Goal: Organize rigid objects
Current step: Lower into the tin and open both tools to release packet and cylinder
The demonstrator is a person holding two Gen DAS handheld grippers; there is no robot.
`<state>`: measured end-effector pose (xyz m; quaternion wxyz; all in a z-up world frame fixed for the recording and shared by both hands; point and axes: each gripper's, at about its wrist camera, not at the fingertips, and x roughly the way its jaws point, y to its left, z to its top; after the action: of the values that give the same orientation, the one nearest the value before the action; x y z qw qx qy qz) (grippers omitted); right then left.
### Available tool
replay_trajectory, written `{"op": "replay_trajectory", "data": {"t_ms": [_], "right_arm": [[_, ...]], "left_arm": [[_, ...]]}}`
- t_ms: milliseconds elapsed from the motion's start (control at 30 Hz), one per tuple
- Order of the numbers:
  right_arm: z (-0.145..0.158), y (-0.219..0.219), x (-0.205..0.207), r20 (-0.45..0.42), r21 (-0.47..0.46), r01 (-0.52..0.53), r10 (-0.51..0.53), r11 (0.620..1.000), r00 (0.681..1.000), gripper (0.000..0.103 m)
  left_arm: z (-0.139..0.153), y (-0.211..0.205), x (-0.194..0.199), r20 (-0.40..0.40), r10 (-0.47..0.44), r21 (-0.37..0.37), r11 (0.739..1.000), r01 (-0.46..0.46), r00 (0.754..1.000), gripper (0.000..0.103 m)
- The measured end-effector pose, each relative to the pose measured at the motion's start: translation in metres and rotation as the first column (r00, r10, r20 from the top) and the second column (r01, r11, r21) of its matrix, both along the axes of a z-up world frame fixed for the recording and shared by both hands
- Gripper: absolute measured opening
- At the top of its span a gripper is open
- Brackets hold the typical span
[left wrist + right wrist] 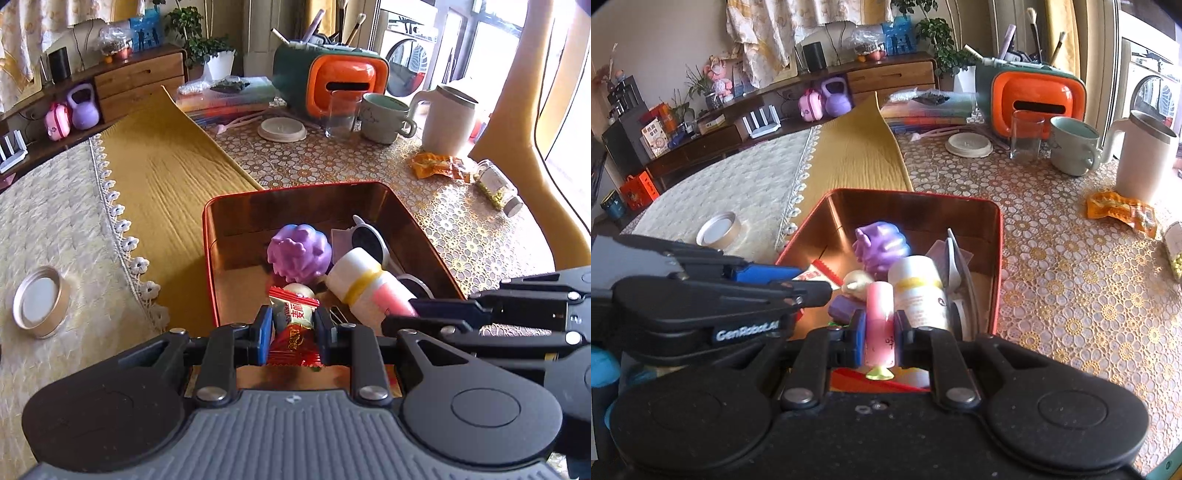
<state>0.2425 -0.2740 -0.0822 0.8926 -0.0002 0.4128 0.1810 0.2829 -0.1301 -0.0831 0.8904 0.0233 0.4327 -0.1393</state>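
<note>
A red tin box (pixel 295 192) (pixel 1000 258) with a coppery inside stands on the table. In it lie a purple spiky toy (pixel 299 253) (pixel 882 245), a white bottle with a yellow band (pixel 356 282) (pixel 918 286) and other small items. My left gripper (pixel 291 328) is shut on a red-and-white wrapped candy (pixel 295 317) over the box's near end. My right gripper (pixel 881 328) is shut on a pink tube (pixel 881 325), also over the box. The right gripper's fingers (pixel 443 314) reach in from the right in the left wrist view.
A round metal lid (pixel 38 301) (pixel 718 229) lies on the cream cloth at left. Behind the box stand a glass (pixel 341 114), a green mug (pixel 384 118), a white jug (pixel 448 118), a white round lid (pixel 282 129) and an orange-fronted case (pixel 332 85). An orange snack packet (pixel 437 166) and a small jar (pixel 498 186) lie at right.
</note>
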Motion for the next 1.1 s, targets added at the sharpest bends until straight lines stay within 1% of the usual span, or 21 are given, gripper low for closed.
{"op": "replay_trajectory", "data": {"t_ms": [100, 300, 400, 600, 700, 800, 933, 1100], "right_arm": [[-0.004, 0.001, 0.004, -0.007, -0.004, 0.000, 0.000, 1.000, 1.000, 0.014], [-0.011, -0.002, 0.008, -0.023, 0.002, -0.006, 0.006, 1.000, 1.000, 0.014], [-0.014, -0.004, 0.008, -0.045, 0.018, -0.003, 0.004, 1.000, 0.999, 0.014], [-0.016, -0.004, 0.006, -0.060, 0.015, -0.001, 0.002, 1.000, 0.998, 0.015], [-0.017, -0.008, 0.007, -0.079, 0.048, 0.019, -0.015, 0.999, 0.997, 0.018], [-0.017, -0.012, 0.005, -0.090, 0.078, 0.034, -0.027, 0.996, 0.996, 0.021], [-0.012, -0.012, 0.001, -0.077, 0.076, 0.032, -0.026, 0.997, 0.997, 0.024], [-0.004, -0.016, -0.005, -0.066, 0.086, 0.034, -0.028, 0.996, 0.997, 0.030]], "left_arm": [[-0.005, -0.001, 0.007, -0.007, -0.006, 0.005, 1.000, 0.006, 1.000, 0.024], [-0.016, 0.000, 0.015, -0.037, -0.003, -0.015, 1.000, 0.003, 0.999, 0.024], [-0.020, -0.002, 0.015, -0.048, -0.009, -0.013, 1.000, 0.008, 0.999, 0.024], [-0.024, -0.002, 0.013, -0.063, -0.005, -0.016, 1.000, 0.004, 0.998, 0.024], [-0.023, 0.000, 0.013, -0.074, 0.006, -0.035, 0.999, -0.009, 0.997, 0.024], [-0.023, 0.001, 0.011, -0.079, 0.003, -0.037, 0.999, -0.006, 0.997, 0.024], [-0.022, 0.002, 0.008, -0.089, 0.006, -0.047, 0.999, -0.010, 0.996, 0.024], [-0.020, 0.002, 0.001, -0.102, 0.005, -0.059, 0.998, -0.011, 0.995, 0.024]]}}
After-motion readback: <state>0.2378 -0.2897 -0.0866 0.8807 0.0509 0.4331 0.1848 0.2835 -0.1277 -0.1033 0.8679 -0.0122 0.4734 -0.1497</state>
